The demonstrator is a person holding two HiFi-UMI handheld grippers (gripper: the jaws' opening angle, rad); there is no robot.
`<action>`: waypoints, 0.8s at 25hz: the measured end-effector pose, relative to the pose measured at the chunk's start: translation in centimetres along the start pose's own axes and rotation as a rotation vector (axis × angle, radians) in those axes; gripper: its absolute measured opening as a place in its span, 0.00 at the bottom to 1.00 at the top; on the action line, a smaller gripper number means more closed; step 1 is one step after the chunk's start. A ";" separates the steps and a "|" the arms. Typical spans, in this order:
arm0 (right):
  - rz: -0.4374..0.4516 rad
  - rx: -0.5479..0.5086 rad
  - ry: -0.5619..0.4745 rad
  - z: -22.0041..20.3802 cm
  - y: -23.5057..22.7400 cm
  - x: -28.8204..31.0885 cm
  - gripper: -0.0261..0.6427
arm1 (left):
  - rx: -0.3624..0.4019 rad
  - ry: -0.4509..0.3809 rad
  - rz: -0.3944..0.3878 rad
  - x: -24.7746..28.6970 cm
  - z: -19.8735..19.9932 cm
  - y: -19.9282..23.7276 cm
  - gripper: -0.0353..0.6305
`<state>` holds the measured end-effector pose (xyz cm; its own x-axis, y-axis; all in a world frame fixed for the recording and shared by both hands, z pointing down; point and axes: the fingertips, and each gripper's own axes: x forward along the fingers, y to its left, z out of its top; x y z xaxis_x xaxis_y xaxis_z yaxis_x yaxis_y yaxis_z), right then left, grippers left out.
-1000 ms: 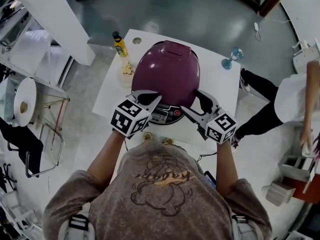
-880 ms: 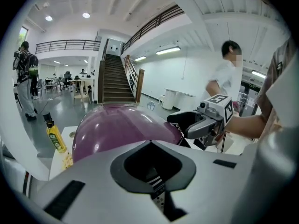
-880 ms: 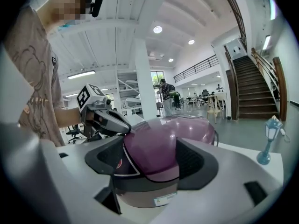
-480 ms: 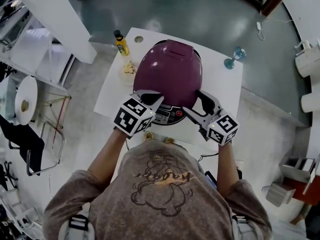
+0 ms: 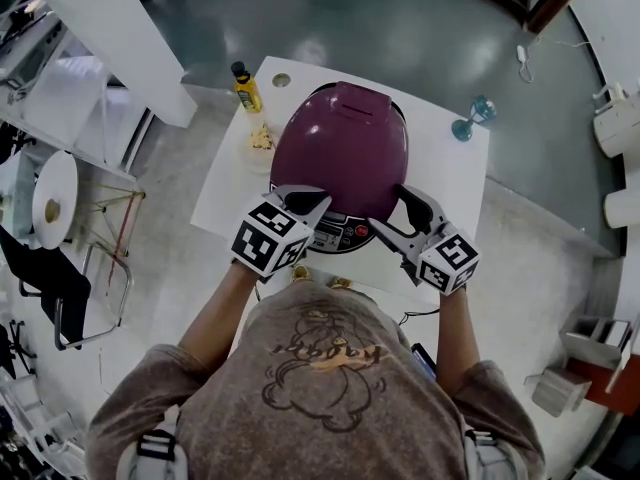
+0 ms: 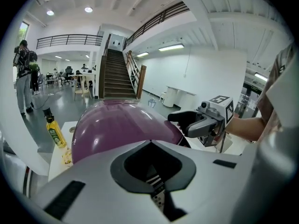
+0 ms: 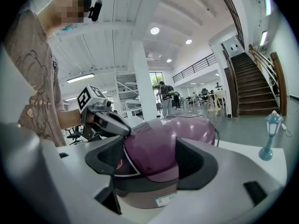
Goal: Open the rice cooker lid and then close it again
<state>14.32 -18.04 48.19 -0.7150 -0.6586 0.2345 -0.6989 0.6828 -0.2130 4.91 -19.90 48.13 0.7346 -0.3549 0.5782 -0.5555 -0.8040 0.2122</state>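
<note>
Barely a twitch from either hand since a second ago, and the real change is off the table: the bystander at the right edge of the head view has walked out of shot. On the white table the purple rice cooker sits dead centre, its domed lid fully down, so whatever is in the pot can't be seen. The left gripper has its jaws brought together with nothing between them, and its tip is right at the front of the cooker, just above the control panel. That looks like a poking pose, a blunt point aimed where a lid-release would be, though I can't tell whether it actually touches. The right gripper has its jaws spread wide, framing the cooker's front right shoulder. The lid's edge shows between the pads, but I see no pad pressing on it. My read is that this hand is there to steady the body or catch the lid when it lifts. Well behind on the left stands a yellow squeeze bottle with its black cap on, its fill impossible to judge, and a small crumpled yellowish scrap lies just beside it. A little blue lamp-shaped ornament stands apart at the far right corner, clear of the lid's swing as far as I can judge.
</note>
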 end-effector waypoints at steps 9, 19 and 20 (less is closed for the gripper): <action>0.007 0.000 0.015 0.0 0.1 0.0 0.54 | -0.010 0.009 -0.024 -0.1 -0.1 -0.1 0.08; 0.048 0.011 0.031 0.2 -0.4 0.0 0.50 | -0.020 -0.008 -0.003 0.0 0.1 0.1 0.08; 0.052 0.019 0.023 0.3 -0.5 -0.1 0.50 | -0.015 -0.013 0.002 0.0 0.2 0.1 0.08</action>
<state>14.75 -18.43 48.00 -0.7500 -0.6145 0.2447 -0.6610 0.7100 -0.2431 4.93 -20.06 48.03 0.7384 -0.3629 0.5684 -0.5626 -0.7962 0.2226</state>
